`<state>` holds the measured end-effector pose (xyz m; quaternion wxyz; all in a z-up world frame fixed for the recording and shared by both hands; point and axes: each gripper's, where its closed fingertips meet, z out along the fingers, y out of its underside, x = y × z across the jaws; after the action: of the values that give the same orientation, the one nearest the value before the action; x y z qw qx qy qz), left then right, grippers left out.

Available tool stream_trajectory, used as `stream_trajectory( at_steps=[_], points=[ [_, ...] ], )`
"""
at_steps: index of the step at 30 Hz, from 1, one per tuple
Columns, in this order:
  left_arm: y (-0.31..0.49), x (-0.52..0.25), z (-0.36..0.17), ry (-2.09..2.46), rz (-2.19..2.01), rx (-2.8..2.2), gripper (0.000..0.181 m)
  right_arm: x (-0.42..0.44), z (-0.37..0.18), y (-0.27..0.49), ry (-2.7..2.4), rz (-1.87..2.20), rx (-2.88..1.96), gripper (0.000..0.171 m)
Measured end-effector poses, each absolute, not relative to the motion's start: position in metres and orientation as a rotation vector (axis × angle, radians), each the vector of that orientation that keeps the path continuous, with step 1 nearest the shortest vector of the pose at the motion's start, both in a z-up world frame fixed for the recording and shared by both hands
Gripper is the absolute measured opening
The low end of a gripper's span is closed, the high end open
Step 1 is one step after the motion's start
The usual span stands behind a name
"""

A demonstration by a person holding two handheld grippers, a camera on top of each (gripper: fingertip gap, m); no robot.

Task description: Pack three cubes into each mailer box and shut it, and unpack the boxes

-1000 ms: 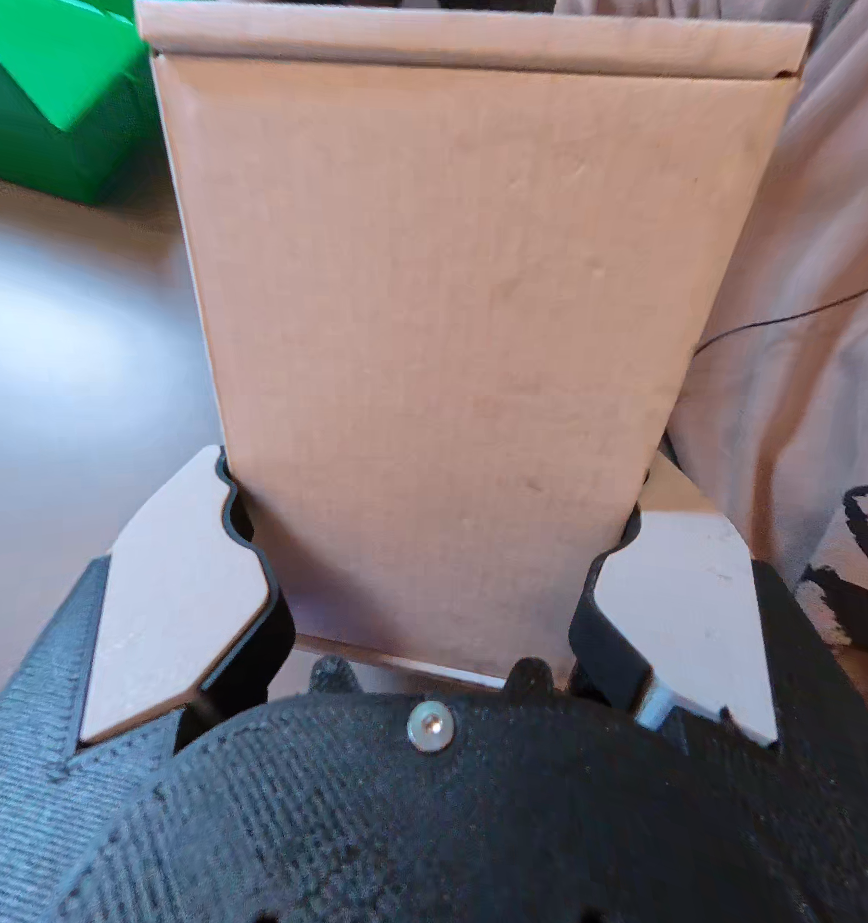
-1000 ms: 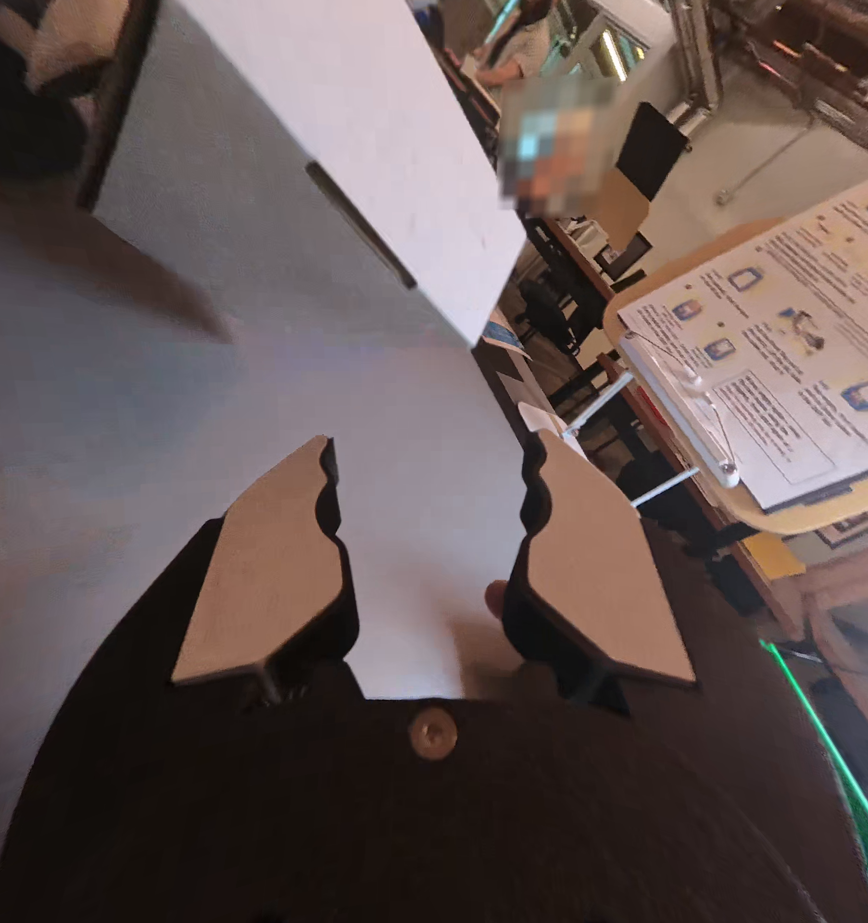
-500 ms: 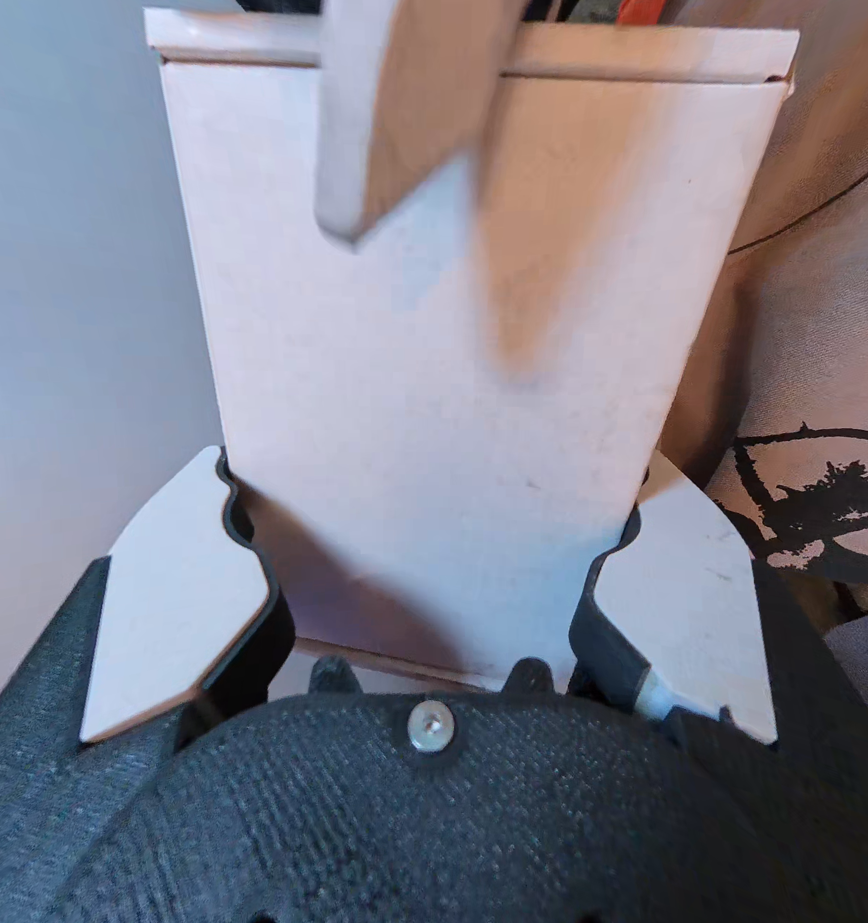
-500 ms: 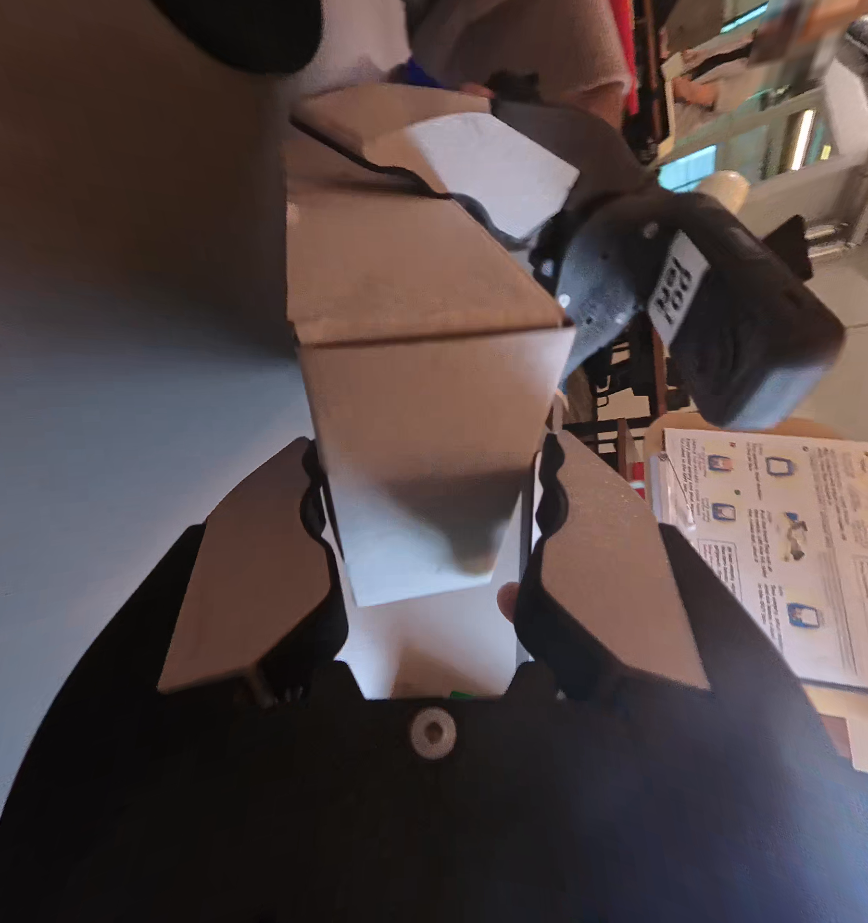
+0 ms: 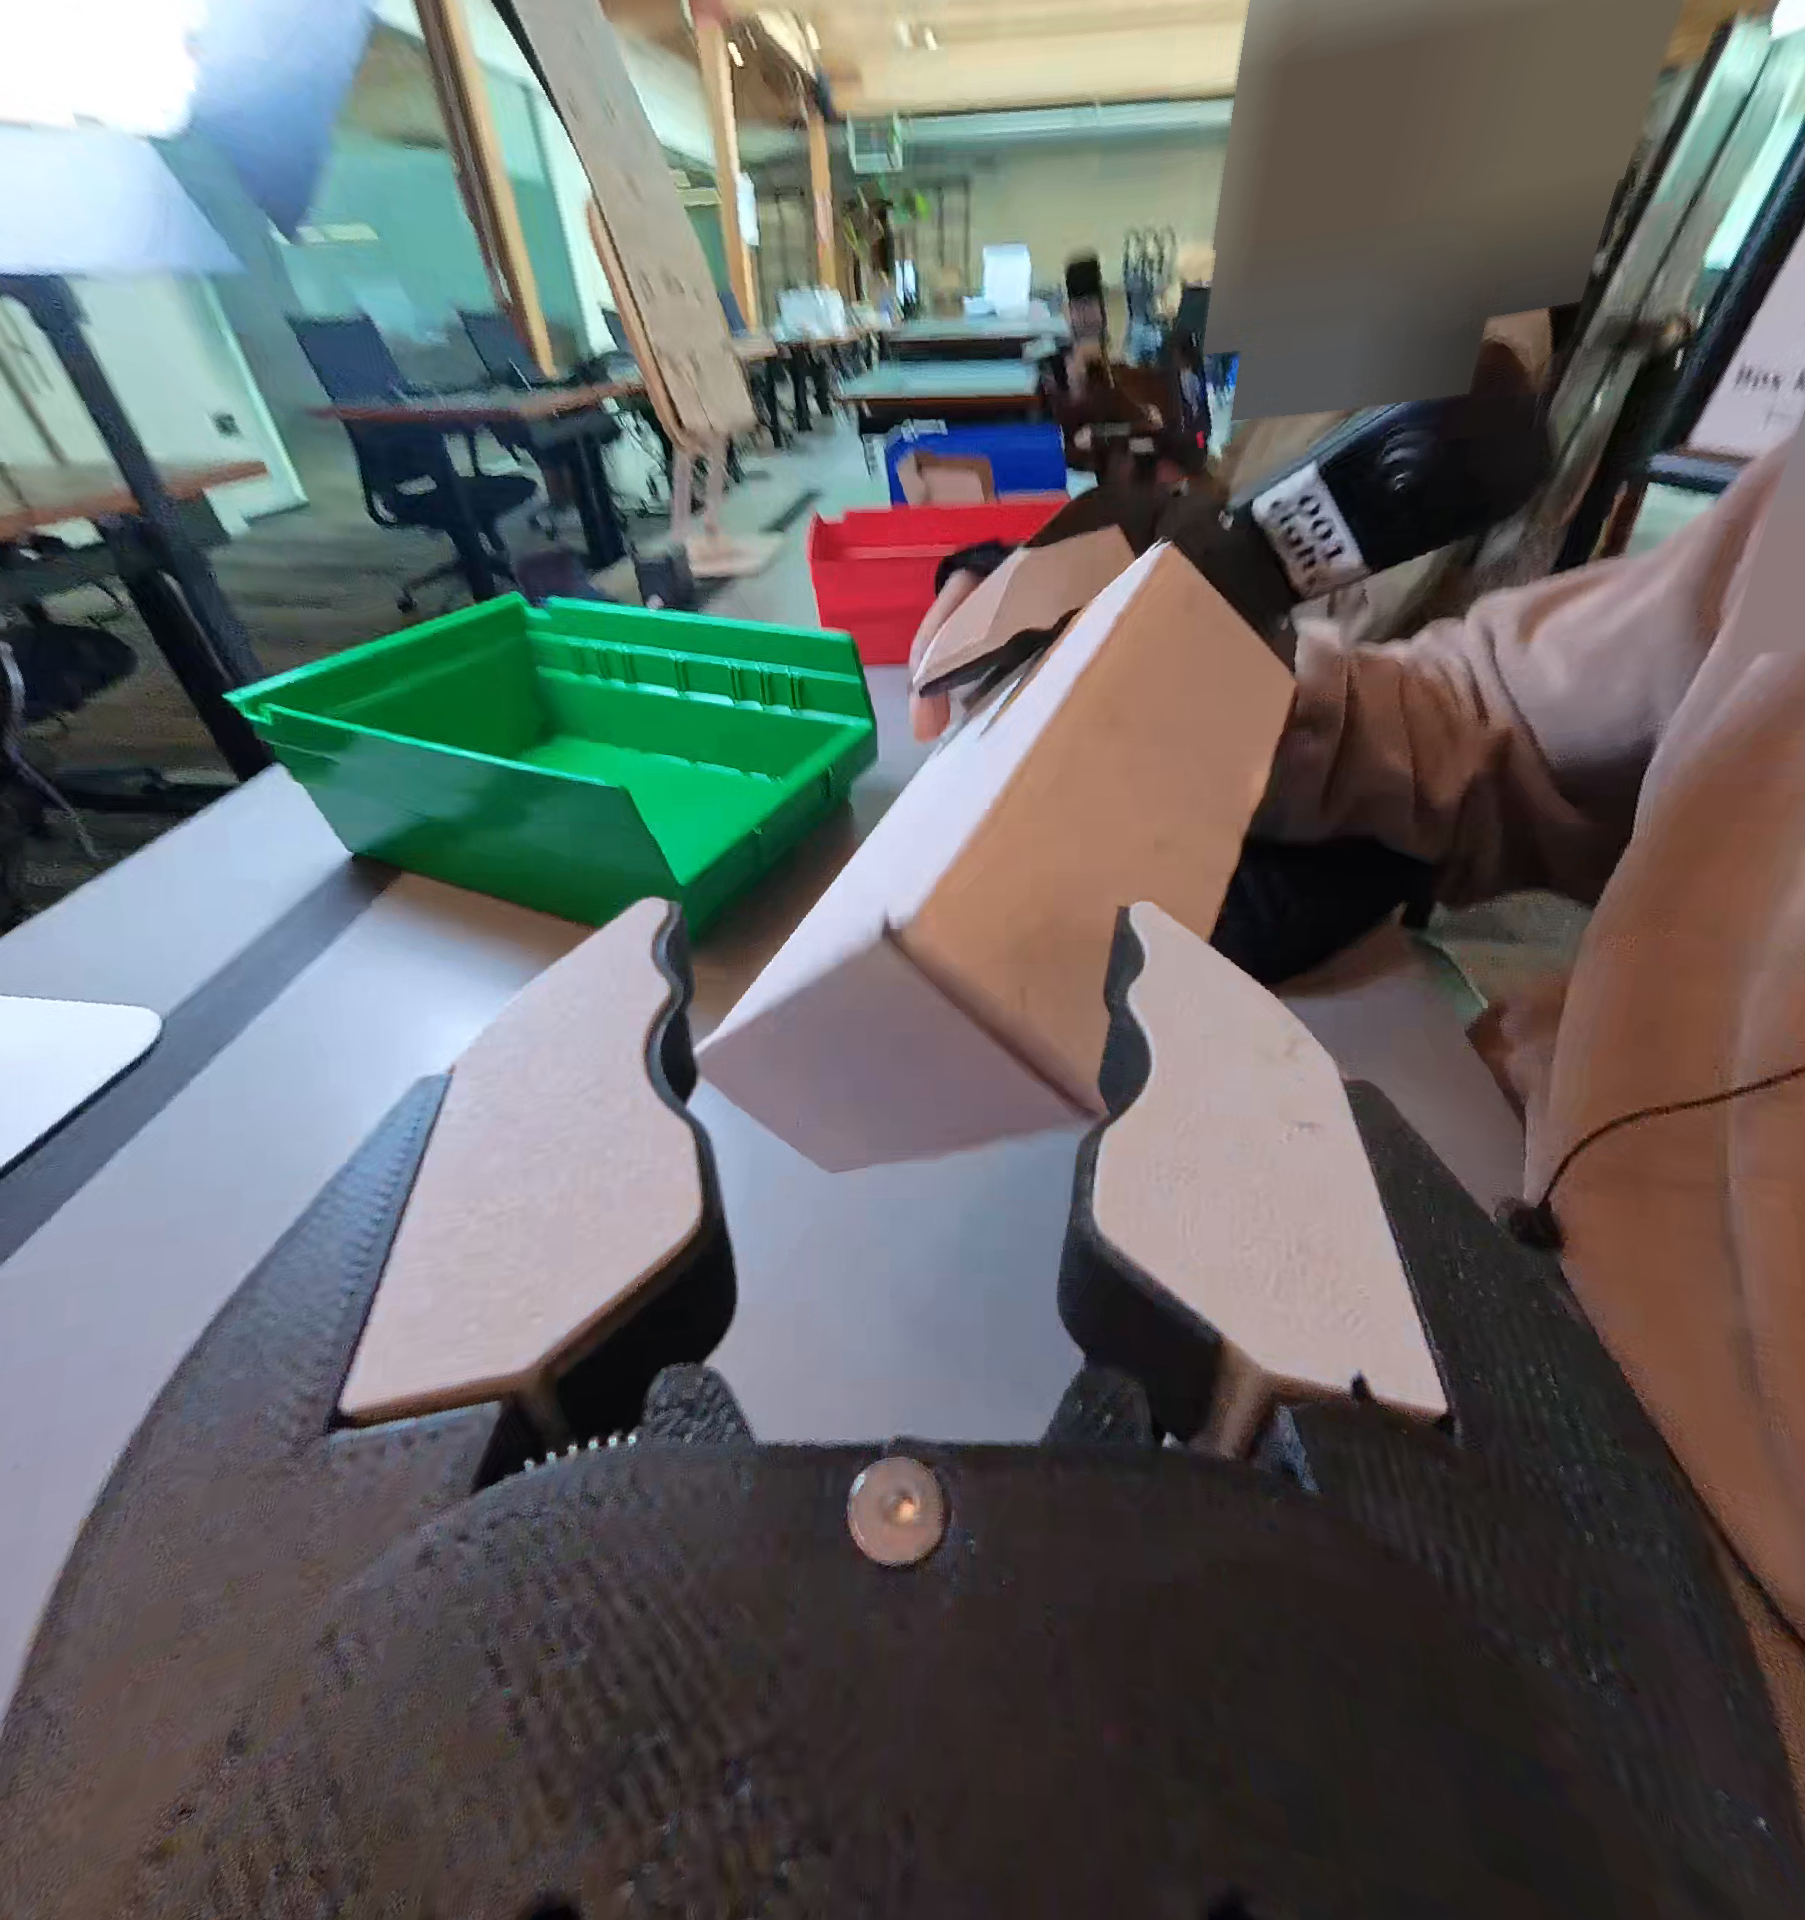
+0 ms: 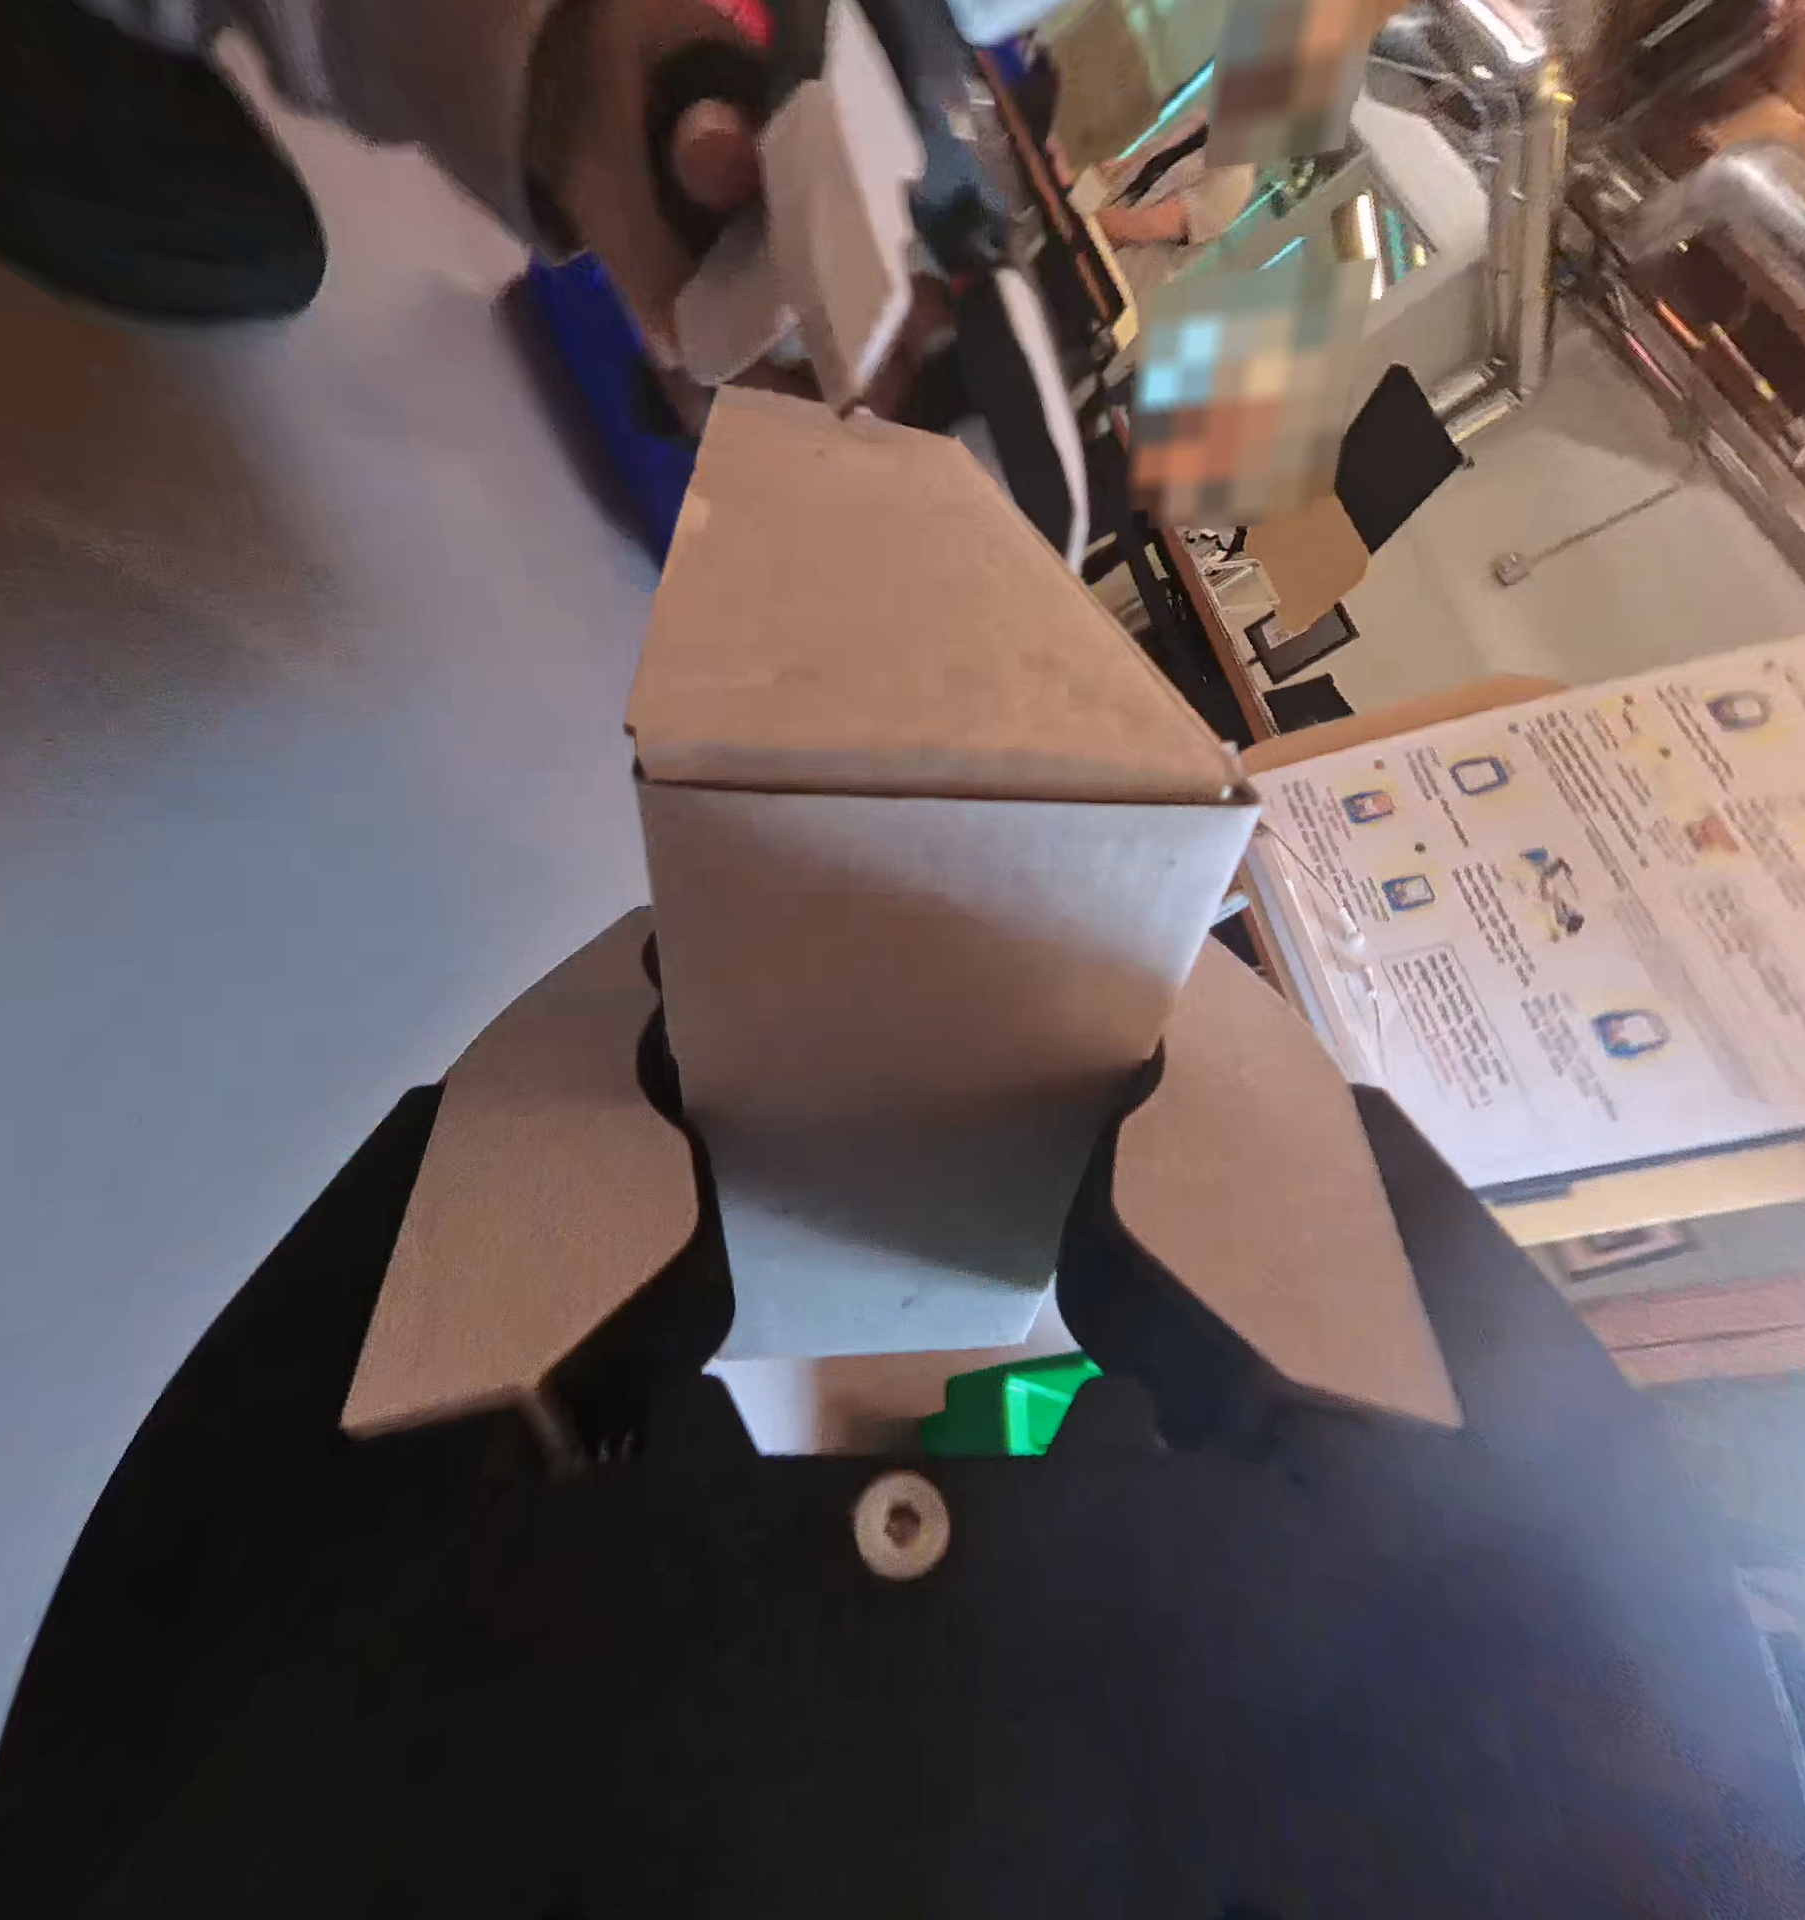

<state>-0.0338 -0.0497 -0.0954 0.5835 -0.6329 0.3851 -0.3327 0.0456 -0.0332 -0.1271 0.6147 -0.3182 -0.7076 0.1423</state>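
on the left of the table sits an empty green bin, with a red bin behind it. the left claw stands wide open with nothing in it; a corner of the cardboard box hangs between its fingers without being pinched. half a second ago that claw was clamped on the box's sides, so it has let go and backed away. to the right, the right claw is closed on the box across one end, holding it tilted above the table; before, it was only closing in. the lid looks shut. thin cardboard like this is probably light and stiff but dents, so a hold across the folded edges, not the flat panels, seems safest. a printed sheet lies far right.
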Motion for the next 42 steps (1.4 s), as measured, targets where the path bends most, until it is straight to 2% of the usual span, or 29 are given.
stream_trajectory(
  at_steps=[2, 4, 6, 7, 12, 14, 17, 18, 24, 28, 31, 32, 37, 42],
  points=[
    [-0.056, -0.046, -0.082, 0.813, -0.804, -1.416, 0.068, 0.051, -0.114, -0.024, -1.54, 0.472, -0.794, 0.078],
    [-0.059, -0.06, -0.073, 0.723, -0.781, -1.35, 0.052, 0.056, -0.104, -0.017, -1.453, 0.616, -0.852, 0.078],
    [-0.059, -0.078, -0.064, 0.603, -0.702, -1.253, 0.011, 0.061, -0.092, -0.012, -1.34, 0.802, -0.902, 0.078],
    [-0.056, -0.088, -0.061, 0.522, -0.648, -1.223, 0.0, 0.063, -0.087, -0.008, -1.283, 0.884, -0.926, 0.078],
    [-0.048, -0.085, -0.077, 0.602, -0.414, -1.264, 0.0, 0.063, -0.095, 0.009, -1.163, 1.072, -1.03, 0.078],
    [-0.045, -0.075, -0.086, 0.649, -0.377, -1.291, 0.016, 0.059, -0.102, 0.007, -1.184, 1.073, -1.043, 0.079],
    [-0.042, -0.061, -0.099, 0.654, -0.462, -1.384, 0.058, 0.051, -0.112, -0.003, -1.253, 1.019, -1.026, 0.079],
    [-0.044, -0.054, -0.103, 0.676, -0.515, -1.409, 0.067, 0.048, -0.115, -0.008, -1.273, 1.011, -1.016, 0.079],
    [-0.048, -0.033, -0.12, 0.805, -0.533, -1.482, 0.097, 0.045, -0.113, -0.035, -1.339, 1.075, -0.905, 0.079],
    [-0.06, -0.017, -0.126, 0.884, -0.658, -1.469, 0.099, 0.045, -0.101, -0.058, -1.34, 1.186, -0.837, 0.078],
    [-0.07, -0.001, -0.138, 0.999, -0.649, -1.483, 0.081, 0.037, -0.114, -0.07, -1.428, 1.149, -0.831, 0.079],
    [-0.07, -0.002, -0.138, 1.0, -0.622, -1.47, 0.081, 0.035, -0.12, -0.071, -1.451, 1.136, -0.848, 0.079],
    [-0.061, -0.014, -0.14, 0.995, -0.46, -1.507, 0.08, 0.027, -0.143, -0.045, -1.478, 1.005, -1.021, 0.079],
    [-0.046, -0.042, -0.136, 0.974, -0.21, -1.515, 0.08, 0.042, -0.123, -0.007, -1.395, 0.775, -1.041, 0.081]
  ],
)
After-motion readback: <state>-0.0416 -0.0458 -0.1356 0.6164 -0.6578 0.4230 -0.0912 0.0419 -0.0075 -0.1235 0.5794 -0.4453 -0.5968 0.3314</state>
